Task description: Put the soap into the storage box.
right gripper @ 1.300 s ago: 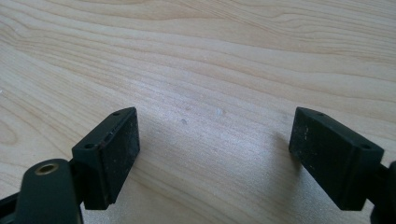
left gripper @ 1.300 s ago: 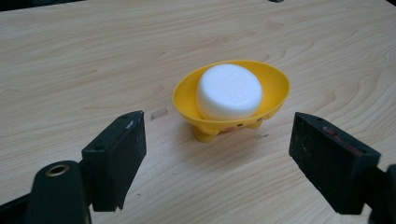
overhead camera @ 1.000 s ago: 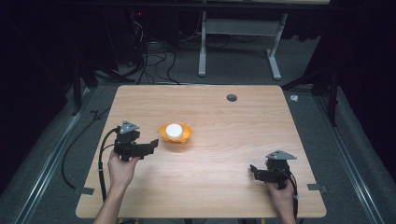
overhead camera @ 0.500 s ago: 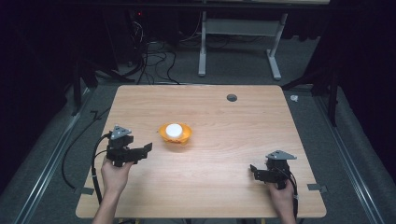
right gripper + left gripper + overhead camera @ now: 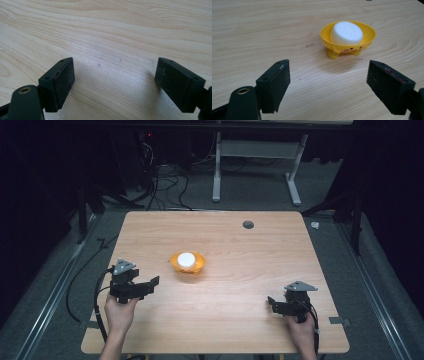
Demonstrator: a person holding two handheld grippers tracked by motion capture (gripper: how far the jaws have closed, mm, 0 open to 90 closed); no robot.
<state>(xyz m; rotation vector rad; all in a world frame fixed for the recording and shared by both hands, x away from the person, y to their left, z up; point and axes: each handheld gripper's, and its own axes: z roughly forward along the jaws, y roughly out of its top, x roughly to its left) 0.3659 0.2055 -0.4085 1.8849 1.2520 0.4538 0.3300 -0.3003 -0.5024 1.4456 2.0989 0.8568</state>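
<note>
I have the wooden table (image 5: 235, 320) spread under the high view, a pale woodgrain top with a small dark round grommet (image 5: 248, 224) toward one o'clock from the centre. Beyond its far edge, at twelve o'clock, stand the white legs of another desk frame (image 5: 255, 165), with a tangle of black cables (image 5: 160, 175) on the grey floor at about eleven.

My left gripper (image 5: 145, 287) sits at roughly eight o'clock on the tabletop, held in the left hand (image 5: 120, 312) that comes in from the near edge, its grey three-cornered plate on top and a cable looping off the table's left side. Its jaws stand wide apart with nothing between them; in the left gripper view they frame bare wood, and the bowl lies ahead of them, well clear.

My right gripper (image 5: 274, 304) is at about four o'clock, held in the right hand (image 5: 302, 332) near the table's front right. Its jaws are likewise spread wide and empty, with only woodgrain between them in the right gripper view.

The yellow duck-faced bowl (image 5: 192, 266) stands just left of the table's centre, upright on its little feet, at about two o'clock from the left gripper and well apart from the right one. Inside it rests a white round block (image 5: 186, 259), seated in the hollow and rising above the rim.
</note>
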